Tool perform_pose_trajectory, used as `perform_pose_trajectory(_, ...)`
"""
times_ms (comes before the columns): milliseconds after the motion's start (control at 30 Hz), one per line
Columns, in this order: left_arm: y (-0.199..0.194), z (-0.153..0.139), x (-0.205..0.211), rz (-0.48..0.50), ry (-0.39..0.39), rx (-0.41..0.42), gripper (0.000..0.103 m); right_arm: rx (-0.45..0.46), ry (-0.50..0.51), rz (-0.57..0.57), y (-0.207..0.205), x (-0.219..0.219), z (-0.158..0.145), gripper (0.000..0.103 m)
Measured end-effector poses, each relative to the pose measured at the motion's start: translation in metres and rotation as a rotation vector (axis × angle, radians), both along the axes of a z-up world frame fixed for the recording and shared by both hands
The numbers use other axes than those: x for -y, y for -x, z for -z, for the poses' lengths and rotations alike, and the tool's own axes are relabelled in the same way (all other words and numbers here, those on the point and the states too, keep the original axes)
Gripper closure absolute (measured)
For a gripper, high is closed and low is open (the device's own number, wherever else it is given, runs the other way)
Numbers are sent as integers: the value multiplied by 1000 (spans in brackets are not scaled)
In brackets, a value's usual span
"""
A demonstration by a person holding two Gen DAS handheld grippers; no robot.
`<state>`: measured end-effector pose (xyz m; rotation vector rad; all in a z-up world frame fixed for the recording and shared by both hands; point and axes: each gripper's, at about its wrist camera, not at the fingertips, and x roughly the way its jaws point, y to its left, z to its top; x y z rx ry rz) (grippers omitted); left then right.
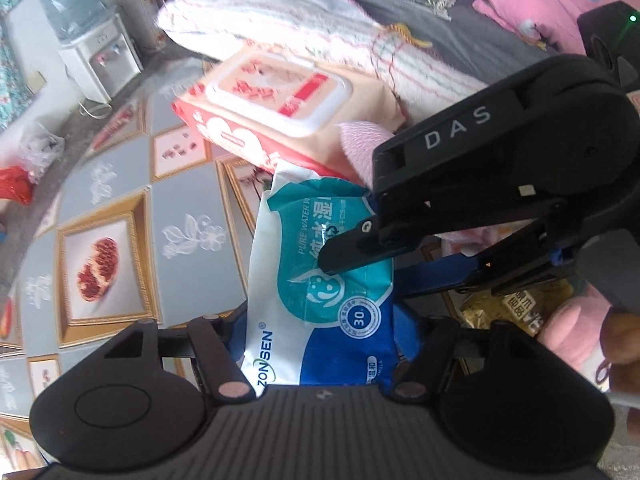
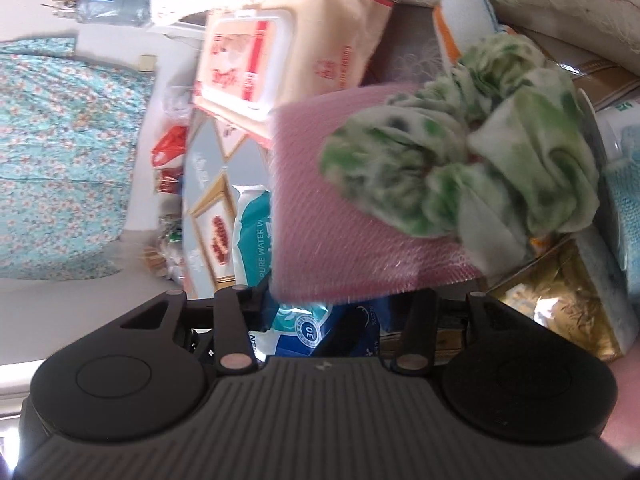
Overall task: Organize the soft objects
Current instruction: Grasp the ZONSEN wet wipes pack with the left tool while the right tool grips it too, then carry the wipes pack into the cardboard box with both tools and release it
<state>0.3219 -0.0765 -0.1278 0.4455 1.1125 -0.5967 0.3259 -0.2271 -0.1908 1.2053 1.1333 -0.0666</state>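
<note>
The left gripper (image 1: 320,344) is clamping a blue-and-white ZONSEN wet-wipe pack (image 1: 320,280) between its fingers, the pack sticking out forward over the patterned tablecloth (image 1: 120,208). The right gripper (image 1: 360,240) is reaching across from the right, its black finger (image 1: 352,250) lying over the pack's teal face; whether it is pinching anything I cannot tell, since its fingertips are hidden in its own view. Beyond the pack, a larger peach-and-red wipes pack (image 1: 280,96) is lying against a rolled striped towel (image 1: 304,28). In the right wrist view, a pink cloth (image 2: 340,200) is sitting just ahead with a green-and-white scrunchie (image 2: 472,164) resting on it, beside a gold packet (image 2: 560,292).
</note>
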Motion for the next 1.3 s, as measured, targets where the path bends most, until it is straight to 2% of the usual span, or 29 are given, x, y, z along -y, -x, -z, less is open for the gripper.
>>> perform_pose_trajectory(200,13,-36,-3,-22,17,86,35,89,-16,-28,0,-7,-32,60)
perform_pose_trajectory(467,40,-87,-25,-83,48,179,35,200,-1,-100,4,-32,-89,62)
perform_pose_trajectory(700,76,-136,-66,-174,63,252,35,271,-4,-212,26,-63,-143,62)
perform_pose_trajectory(833,102,-157,-105,-283,65,269,35,292,-24,-318,53,-101,-179,62)
perform_pose_trajectory(933,118,-164,-142,-379,52,262,35,290,-43,-417,56,-147,-187,62)
perform_pose_trajectory(1033,133,-162,-183,-482,32,244,35,265,-70,-514,57,-202,-182,62)
perform_pose_trajectory(1300,150,-130,-298,-733,-19,157,35,166,-116,-720,57,-345,-135,62)
